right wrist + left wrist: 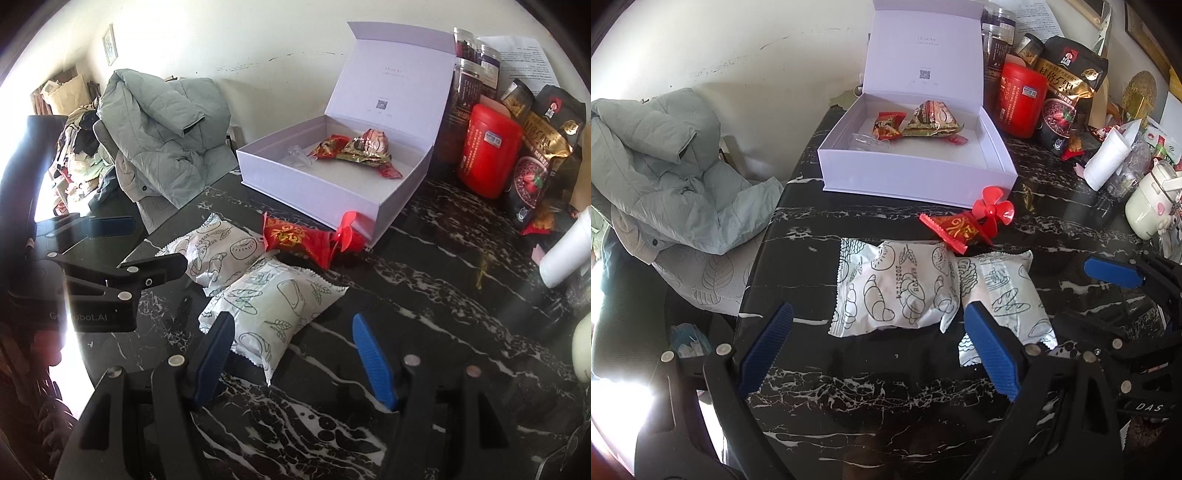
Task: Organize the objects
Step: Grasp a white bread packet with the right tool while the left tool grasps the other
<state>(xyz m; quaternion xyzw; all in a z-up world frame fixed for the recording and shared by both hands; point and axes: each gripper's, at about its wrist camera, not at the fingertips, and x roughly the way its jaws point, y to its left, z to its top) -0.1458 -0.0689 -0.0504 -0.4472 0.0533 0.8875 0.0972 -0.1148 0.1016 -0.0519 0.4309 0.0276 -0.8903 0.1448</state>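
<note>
I hold both grippers tilted down over the black marble table [886, 406], jaws spread, pinching nothing. My left gripper [882, 349] frames one white bread packet [894, 288]; my right gripper [291, 354] frames the other white packet [273, 314]. At twelve o'clock, a red packet [955, 230], then the open white box [916, 173] holding perhaps three snack wrappers.

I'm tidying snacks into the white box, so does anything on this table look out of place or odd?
Yes: a small red plastic fan propeller lies loose against the open white box, half under a red snack packet. It is no snack. Two white bread packets still lie outside, overlapping.
</note>
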